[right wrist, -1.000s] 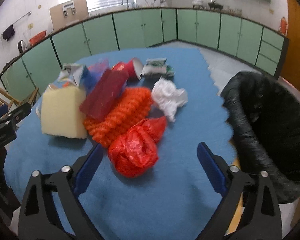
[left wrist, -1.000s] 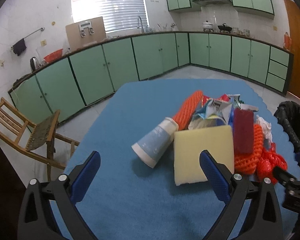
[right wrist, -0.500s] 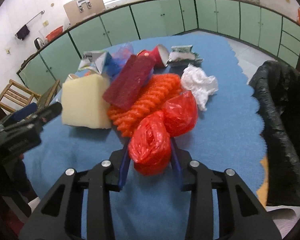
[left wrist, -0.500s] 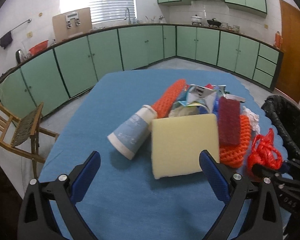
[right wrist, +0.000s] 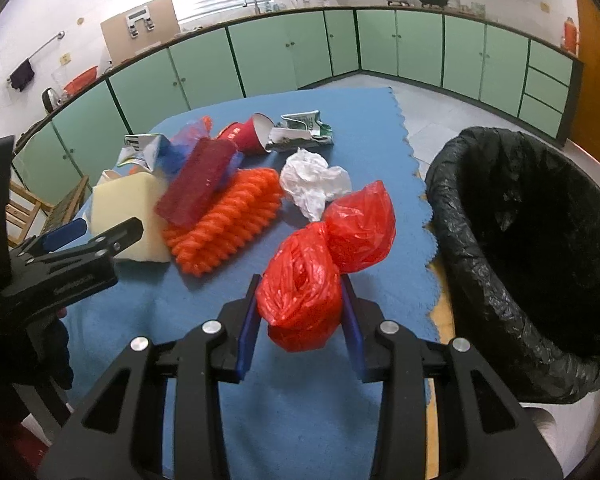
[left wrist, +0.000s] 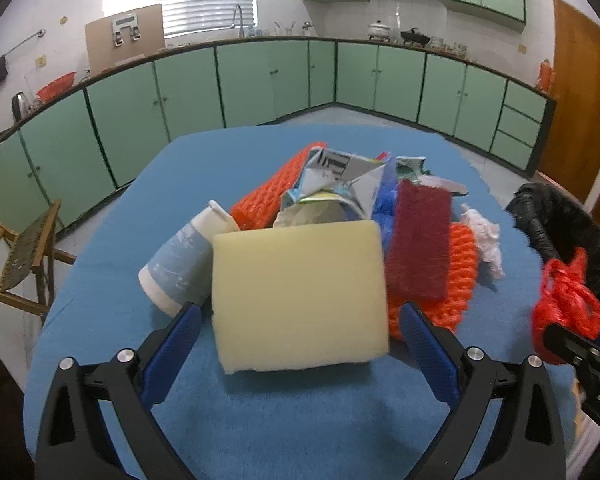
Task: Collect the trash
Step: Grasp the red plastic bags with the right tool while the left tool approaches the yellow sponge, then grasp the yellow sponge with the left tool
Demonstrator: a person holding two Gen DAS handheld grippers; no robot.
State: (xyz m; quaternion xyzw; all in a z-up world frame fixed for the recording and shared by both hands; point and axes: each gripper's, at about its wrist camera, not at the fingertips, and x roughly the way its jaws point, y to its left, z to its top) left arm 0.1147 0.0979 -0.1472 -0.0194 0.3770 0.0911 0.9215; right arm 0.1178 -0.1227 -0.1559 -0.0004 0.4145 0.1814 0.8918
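Green kitchen cabinets (left wrist: 268, 80) ring a blue-covered table (right wrist: 320, 400) heaped with litter, and a black-lined bin (right wrist: 540, 240) stands just off its right edge. Largest on the pile is a yellow foam block (left wrist: 300, 296); the left gripper (left wrist: 300, 344) sits spread wide around its near edge, grasping nothing, and closing there may shove the paper cup (left wrist: 176, 268) or drag the orange mesh (left wrist: 460, 272) touching it. Smaller, the red plastic bag (right wrist: 300, 292) is pinched in the right gripper (right wrist: 300, 316), above the cloth. Its loose tail (right wrist: 360, 228) bulges free, so the slippery film could slide out, or snag the bin's liner rim on the way over.
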